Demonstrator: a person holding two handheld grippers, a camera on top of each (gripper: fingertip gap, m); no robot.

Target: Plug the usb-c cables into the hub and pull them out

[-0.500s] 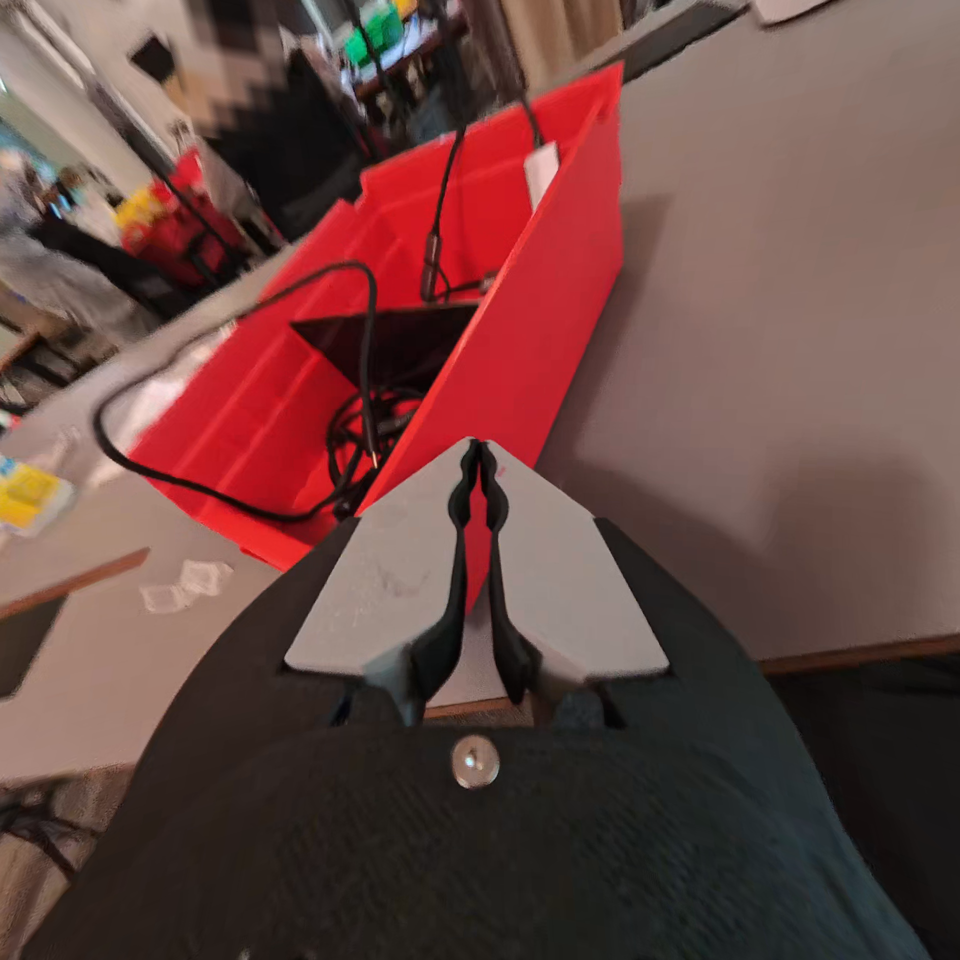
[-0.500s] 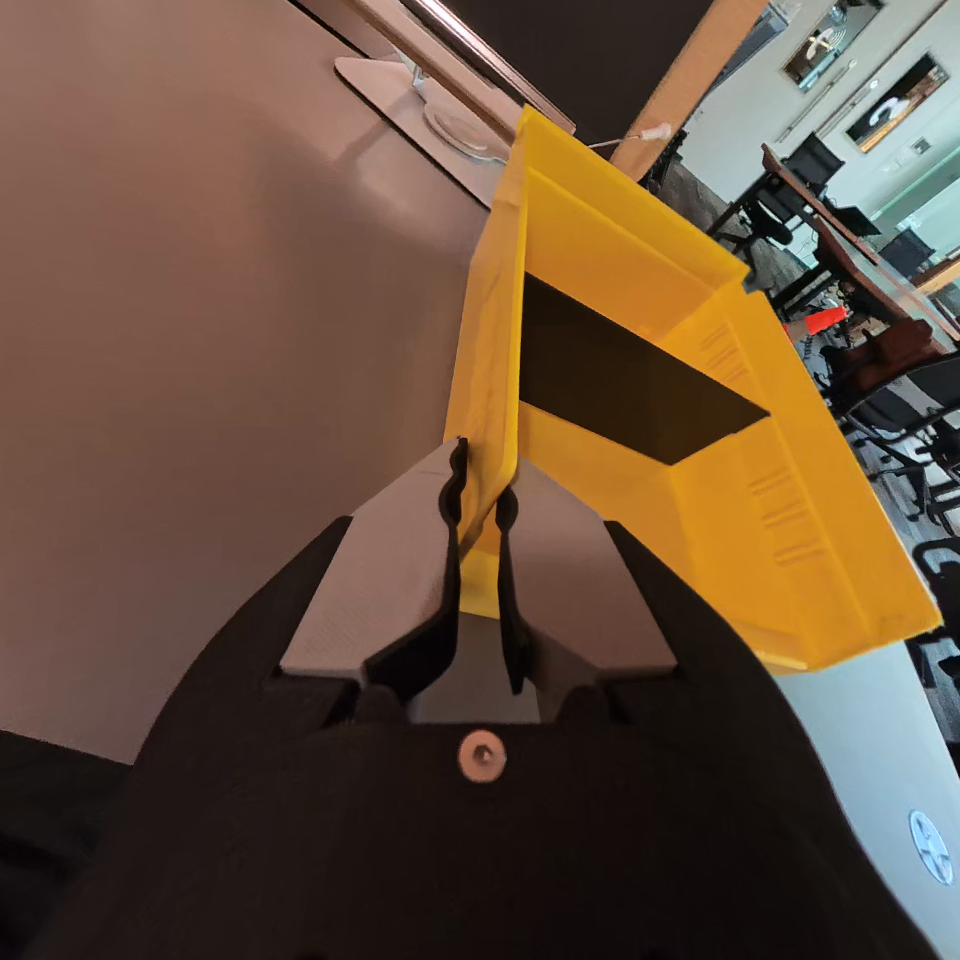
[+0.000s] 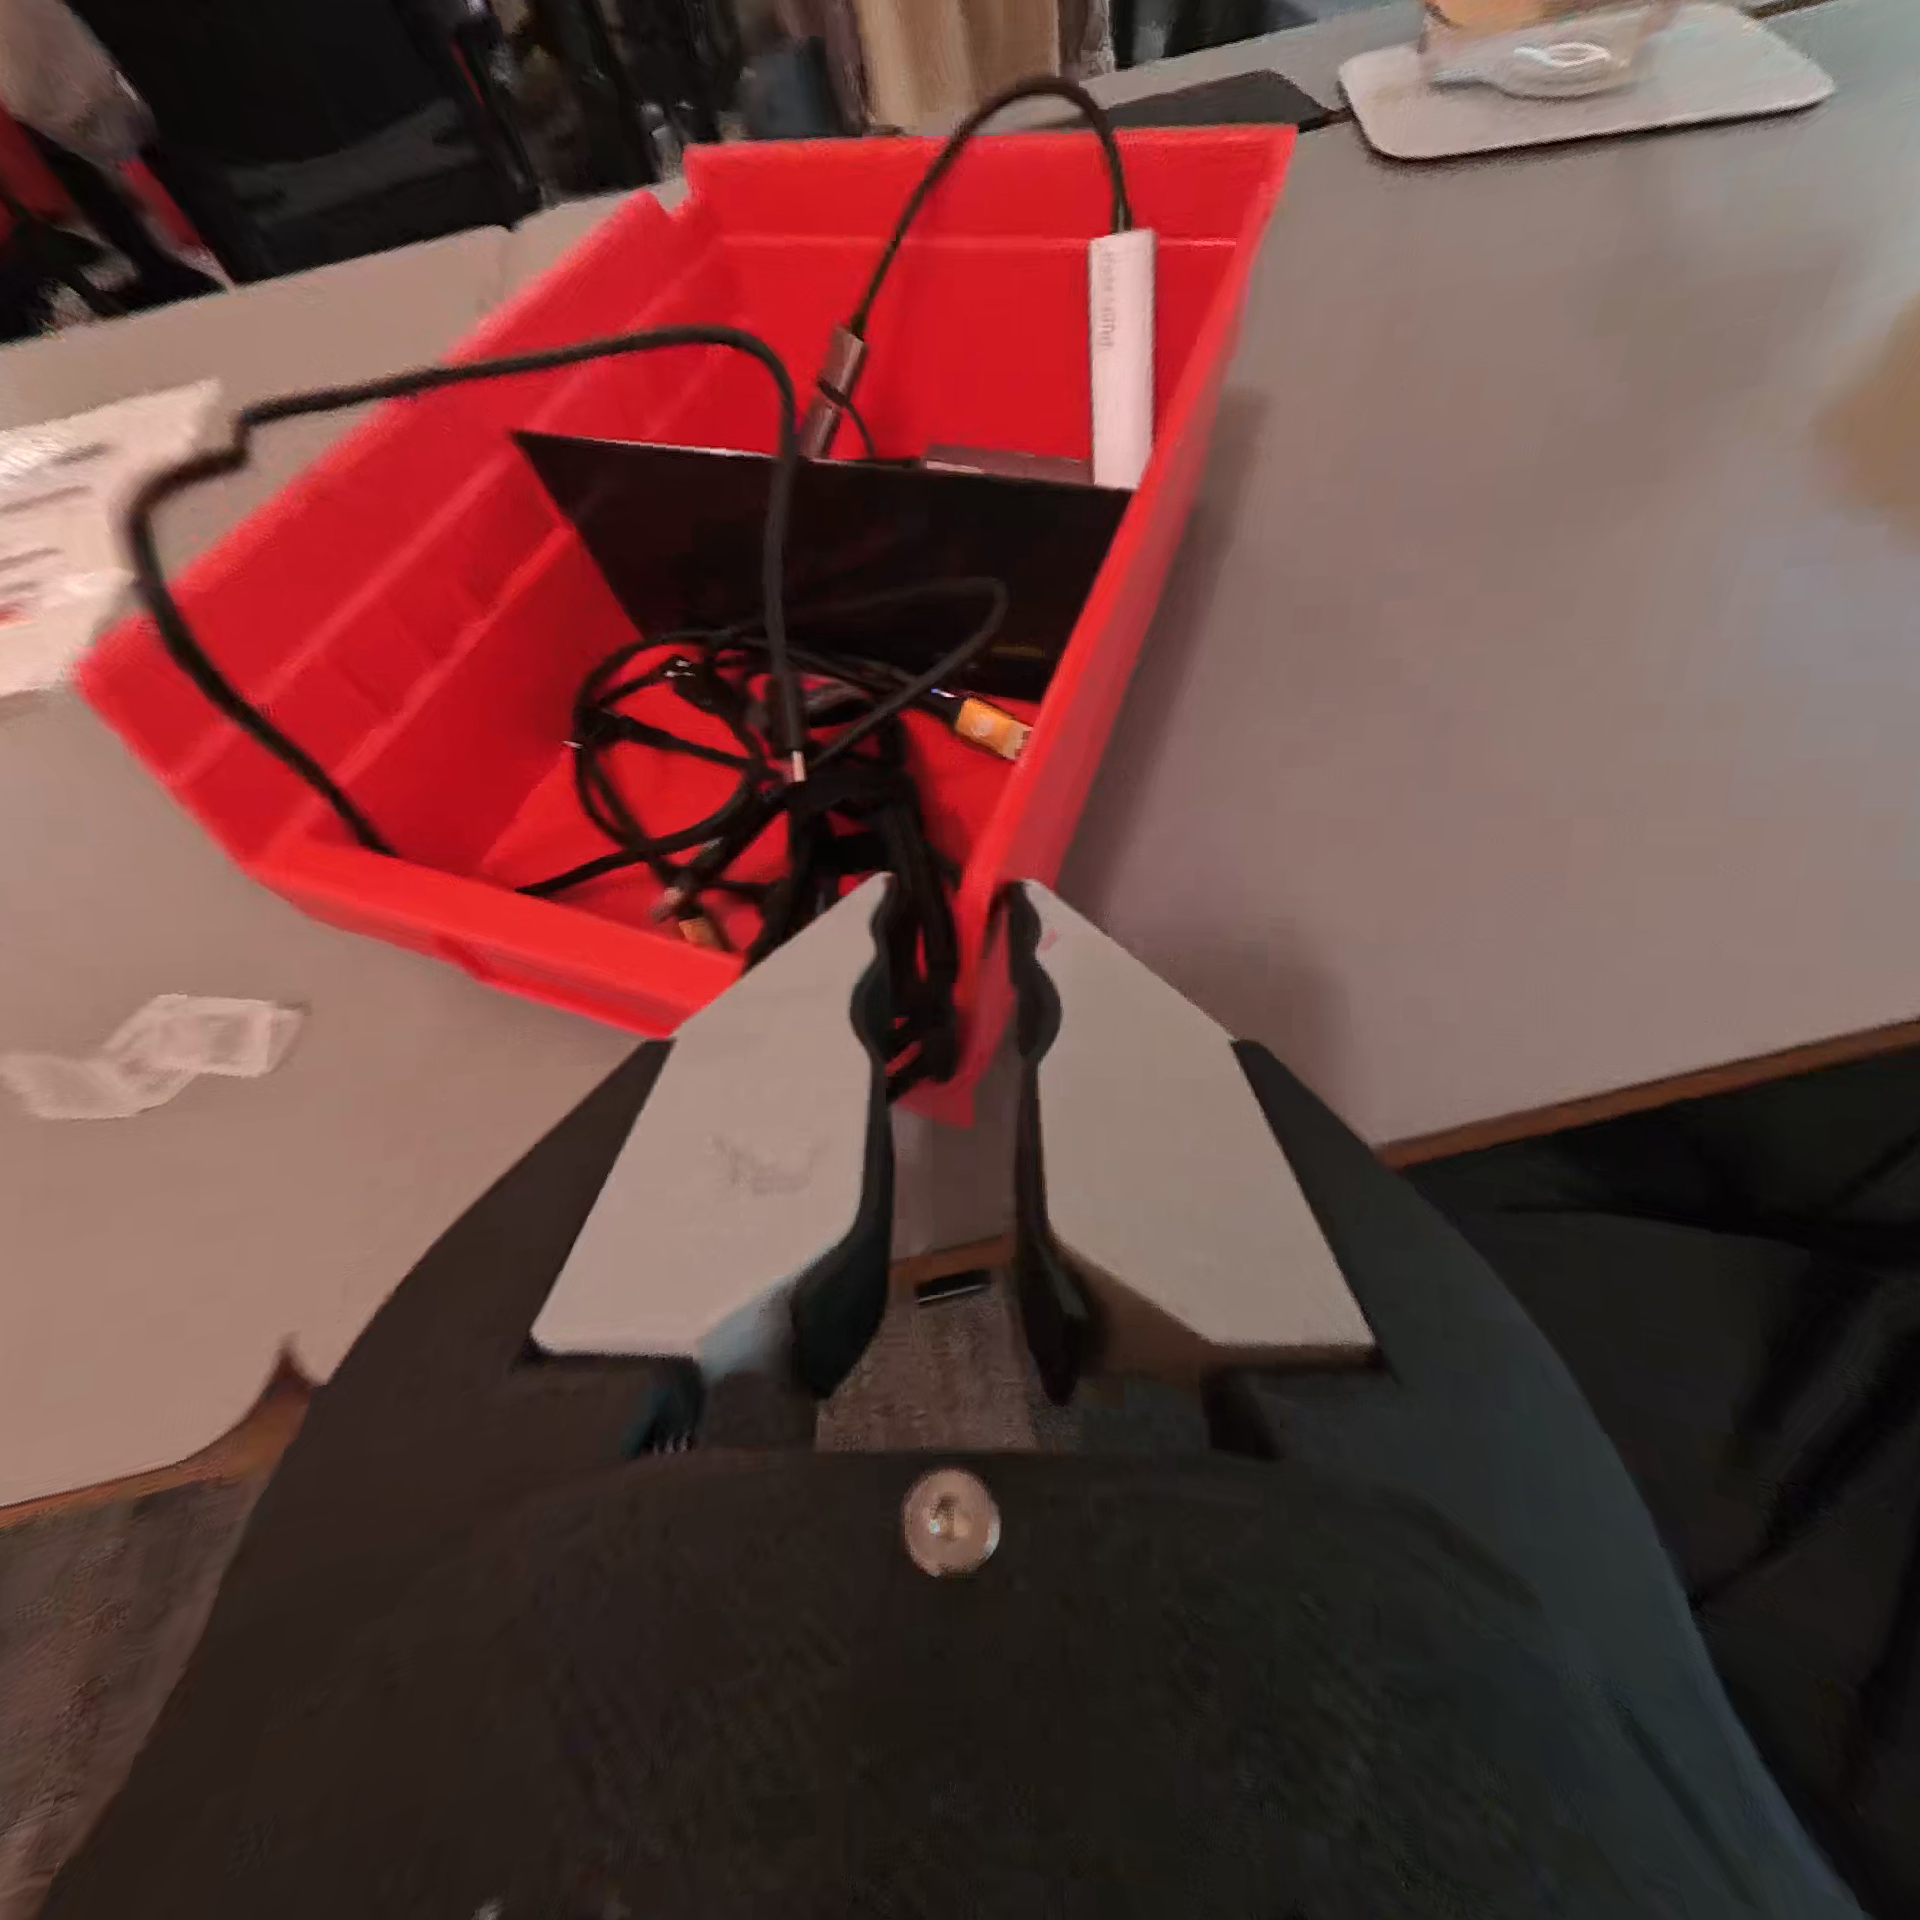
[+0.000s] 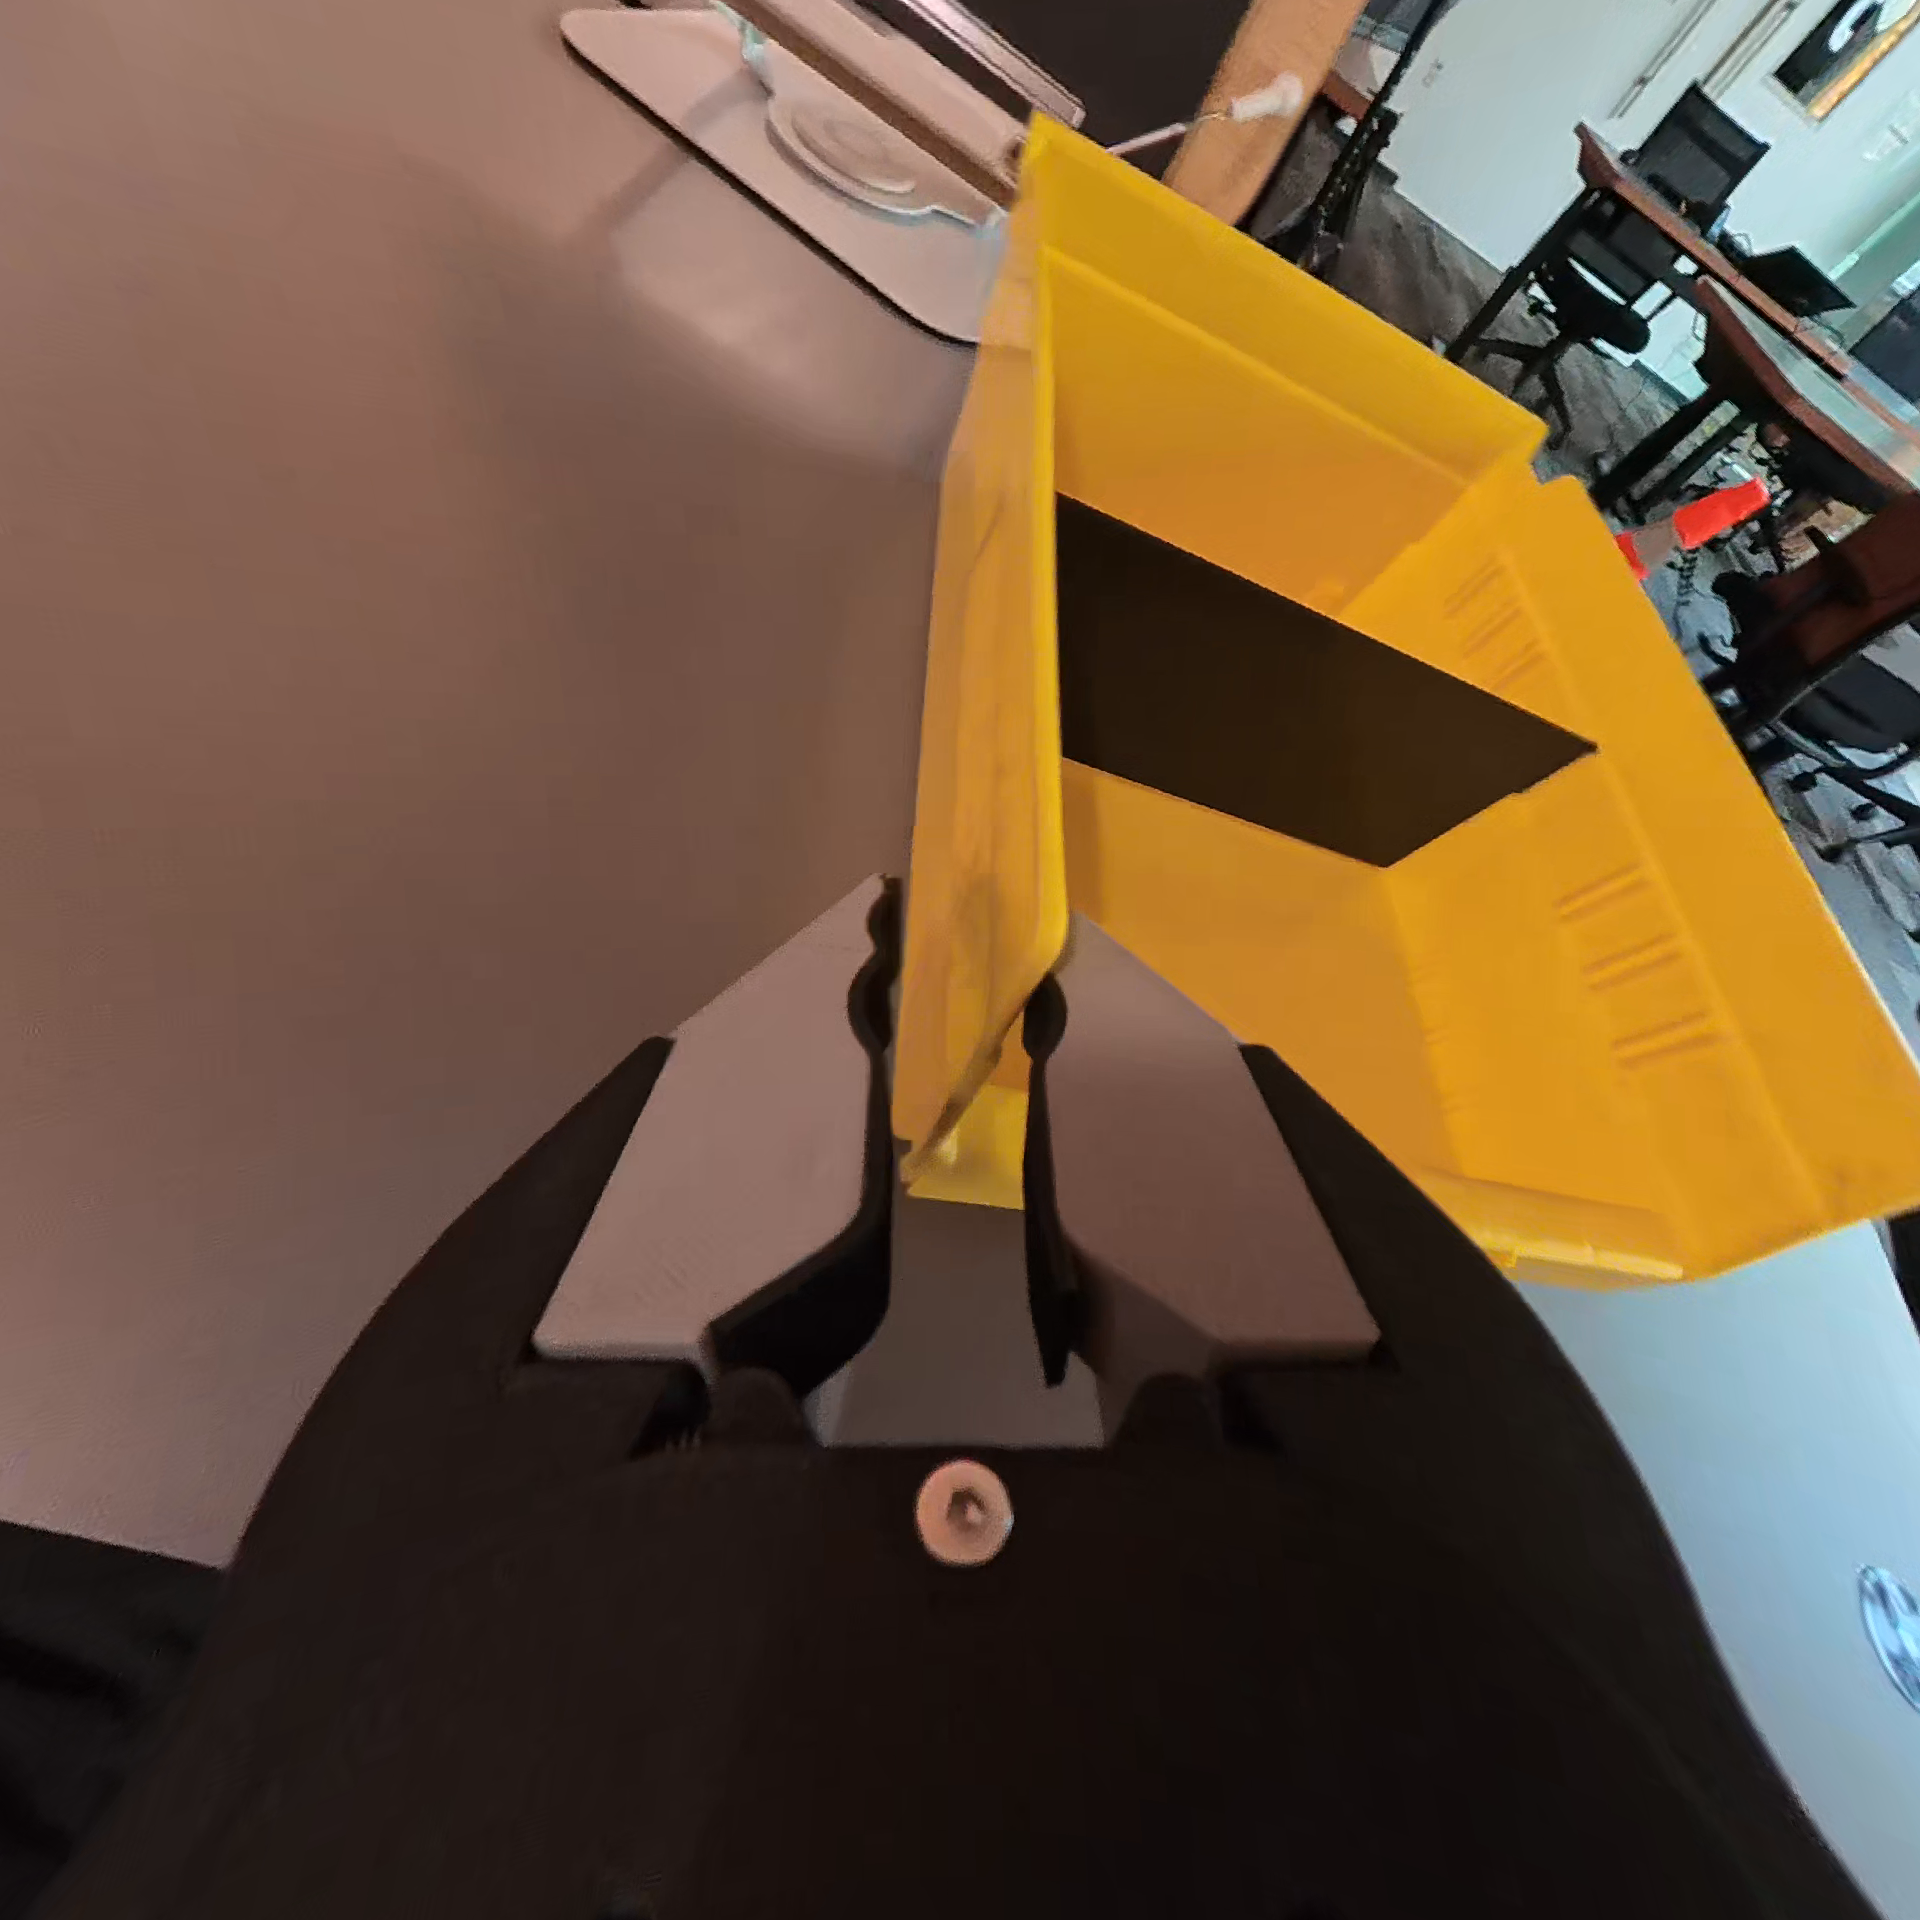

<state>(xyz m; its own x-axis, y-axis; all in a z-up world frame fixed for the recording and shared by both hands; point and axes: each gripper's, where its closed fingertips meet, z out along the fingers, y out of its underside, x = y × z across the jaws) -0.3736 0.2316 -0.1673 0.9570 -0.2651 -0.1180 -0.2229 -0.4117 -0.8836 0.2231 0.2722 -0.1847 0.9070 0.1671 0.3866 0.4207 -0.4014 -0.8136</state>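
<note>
Grey table (image 3: 1507,644) bears a red bin (image 3: 1101,790) and a yellow bin (image 4: 1247,997), each with a black divider. Left gripper (image 3: 948,935): jaws apart, straddling the red bin's near corner. Right gripper (image 4: 961,956): jaws parted, straddling the yellow bin's near side wall. Tangled black usb-c cables (image 3: 769,748) lie in the red bin's near compartment; a white hub (image 3: 1122,353) stands against its wall behind the divider.

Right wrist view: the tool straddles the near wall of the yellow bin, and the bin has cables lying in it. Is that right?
One thing is wrong. In the right wrist view the yellow bin holds only a black divider, no cables. The cables lie in the red bin, shown in the left wrist view. The right tool does straddle the yellow wall.
</note>
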